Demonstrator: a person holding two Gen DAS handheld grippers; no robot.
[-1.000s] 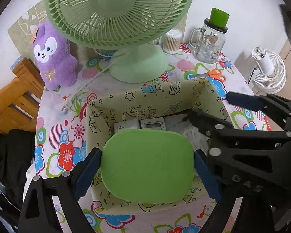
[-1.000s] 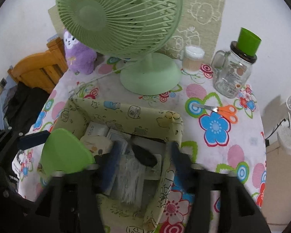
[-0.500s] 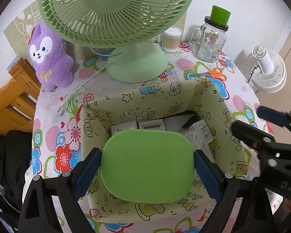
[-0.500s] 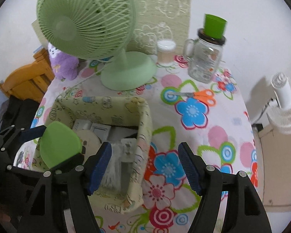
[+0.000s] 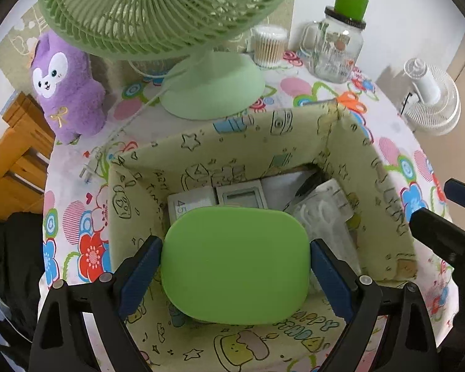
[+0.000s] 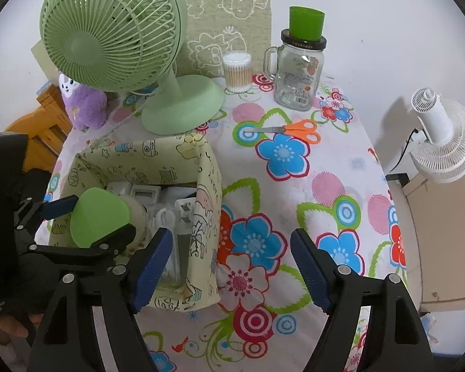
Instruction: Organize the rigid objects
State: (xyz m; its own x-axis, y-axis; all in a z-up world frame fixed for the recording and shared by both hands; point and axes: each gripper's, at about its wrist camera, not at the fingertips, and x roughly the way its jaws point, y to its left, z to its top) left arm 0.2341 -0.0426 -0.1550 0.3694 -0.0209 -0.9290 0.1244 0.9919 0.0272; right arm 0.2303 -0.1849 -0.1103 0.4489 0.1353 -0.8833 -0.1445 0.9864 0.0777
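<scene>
A flat green piece with rounded corners (image 5: 235,266) hangs over the open top of the yellow cartoon-print fabric box (image 5: 251,142). My left gripper (image 5: 234,245) is shut on it, one blue pad against each side edge. Under it in the box lie white remote-like devices (image 5: 241,195) and a clear plastic packet (image 5: 322,214). In the right wrist view the green piece (image 6: 99,214) sits over the box's (image 6: 204,192) left half. My right gripper (image 6: 231,238) hovers over the flowered tablecloth just right of the box; its jaws are opening with nothing between them.
A green desk fan (image 6: 114,31) stands behind the box, a purple plush (image 5: 68,86) to its left. Orange-handled scissors (image 6: 291,130), a tub of cotton swabs (image 6: 237,71) and a glass jar under a green cup (image 6: 300,74) sit at the back right. A white fan (image 6: 443,142) stands beyond the table's right edge.
My right gripper has come out of the box and moved right over the tablecloth, its jaws spreading wider. My left gripper has sunk slightly toward the box with the green piece.
</scene>
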